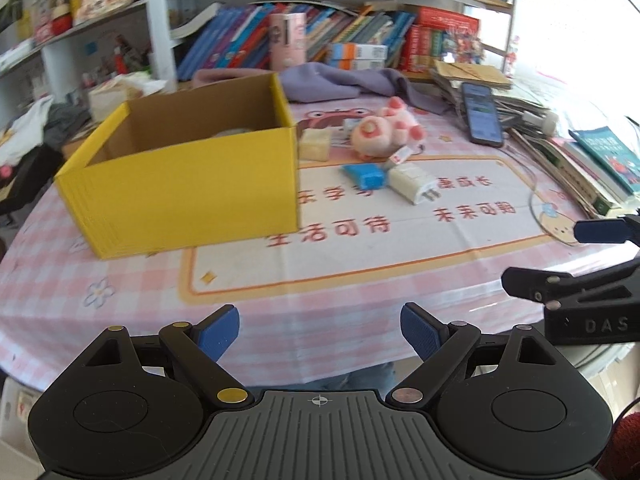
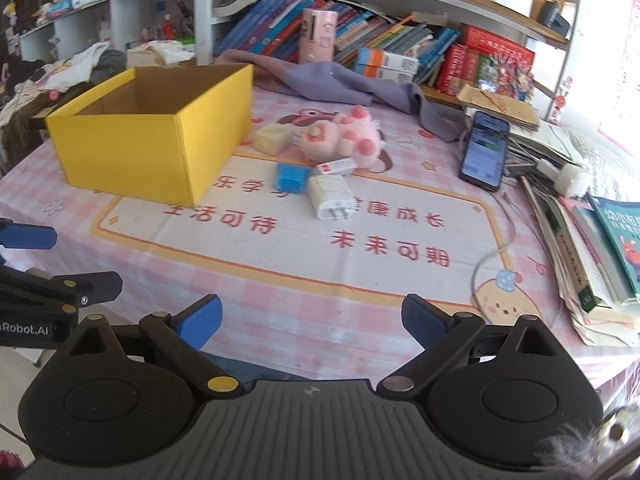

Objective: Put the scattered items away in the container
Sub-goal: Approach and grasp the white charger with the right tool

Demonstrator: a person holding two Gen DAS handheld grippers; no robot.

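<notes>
Left tongs (image 1: 320, 334) gaped empty above the checked desk (image 1: 360, 280); a yellow cardboard box (image 1: 180, 184) sat ahead-left, a plush pig (image 1: 384, 130), blue block (image 1: 366, 176) and white charger (image 1: 412, 182) beside it. Right tongs (image 2: 312, 326) likewise stood apart, empty, facing the box (image 2: 156, 140), pig (image 2: 340, 140), phone (image 2: 484, 150) and bookshelf (image 2: 360, 40).

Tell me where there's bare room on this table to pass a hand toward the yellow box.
The widest bare patch is the near tablecloth, between both open hand-held grippers and the white charger. It is crowded right of the yellow box: cream block, pink plush, and blue item cluster together. The right edge is filled by books and the phone.
</notes>
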